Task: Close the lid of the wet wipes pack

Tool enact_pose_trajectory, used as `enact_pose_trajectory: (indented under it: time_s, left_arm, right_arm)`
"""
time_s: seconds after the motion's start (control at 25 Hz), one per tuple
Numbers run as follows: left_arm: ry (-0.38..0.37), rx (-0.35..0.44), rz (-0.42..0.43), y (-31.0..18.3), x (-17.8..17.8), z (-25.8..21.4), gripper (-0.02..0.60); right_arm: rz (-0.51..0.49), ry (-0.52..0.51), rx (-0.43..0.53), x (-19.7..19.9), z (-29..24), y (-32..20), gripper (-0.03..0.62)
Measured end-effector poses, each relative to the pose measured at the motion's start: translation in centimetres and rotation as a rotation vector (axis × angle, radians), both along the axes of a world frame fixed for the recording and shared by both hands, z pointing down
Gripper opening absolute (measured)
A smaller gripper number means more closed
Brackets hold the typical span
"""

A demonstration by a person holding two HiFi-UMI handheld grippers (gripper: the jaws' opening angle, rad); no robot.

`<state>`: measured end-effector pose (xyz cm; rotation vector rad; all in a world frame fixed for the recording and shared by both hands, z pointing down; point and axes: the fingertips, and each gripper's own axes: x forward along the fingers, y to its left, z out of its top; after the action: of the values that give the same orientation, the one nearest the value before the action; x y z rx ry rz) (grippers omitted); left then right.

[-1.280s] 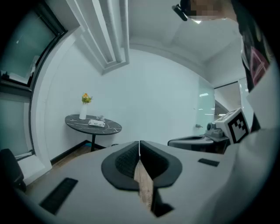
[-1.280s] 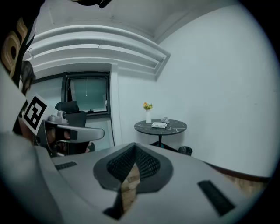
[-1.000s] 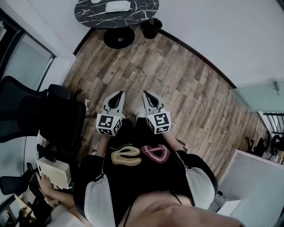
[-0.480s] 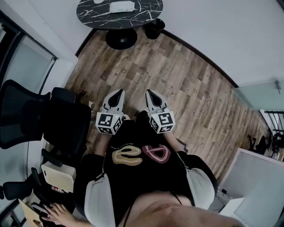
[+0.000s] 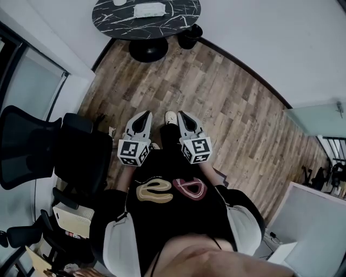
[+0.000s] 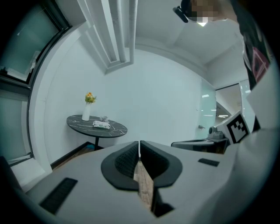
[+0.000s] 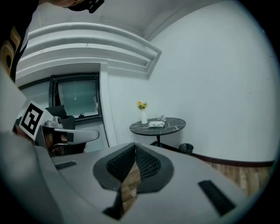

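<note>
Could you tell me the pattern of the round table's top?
The table top is black with white marble-like veins, clearest in the head view.

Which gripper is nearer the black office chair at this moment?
Left. The left gripper is close beside the black office chair, which stands on its outer side. The right gripper is beyond the left one, farther from the chair.

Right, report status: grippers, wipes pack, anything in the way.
Left gripper, right gripper both shut, empty. Wipes pack on round table across the room, lid unreadable. Only wood floor between.
</note>
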<state>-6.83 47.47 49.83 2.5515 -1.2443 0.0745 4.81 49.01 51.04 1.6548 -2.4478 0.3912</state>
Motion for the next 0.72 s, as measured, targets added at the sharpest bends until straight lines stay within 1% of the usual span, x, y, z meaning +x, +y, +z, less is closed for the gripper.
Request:
enact_pose_trajectory:
  time_s: [0.2, 0.44, 0.72]
  left_arm:
    - [0.0, 0.005, -0.016, -3.9, 1.2, -0.1, 0.023]
    - [-0.016, 0.007, -0.043, -9.4, 2.7, -0.5, 0.023]
    - [-0.033, 0.006, -0.084, -15.2, 4.4, -0.7, 0.023]
  right_arm:
    - [-0.025, -0.008, -0.013, 0.9, 0.5, -4.3, 0.012]
    - [-0.08, 0.009, 0.003, 1.9, -0.2, -10.6, 0.012]
    - [-0.131, 0.012, 0.005, 3.7, -0.4, -16.7, 0.012]
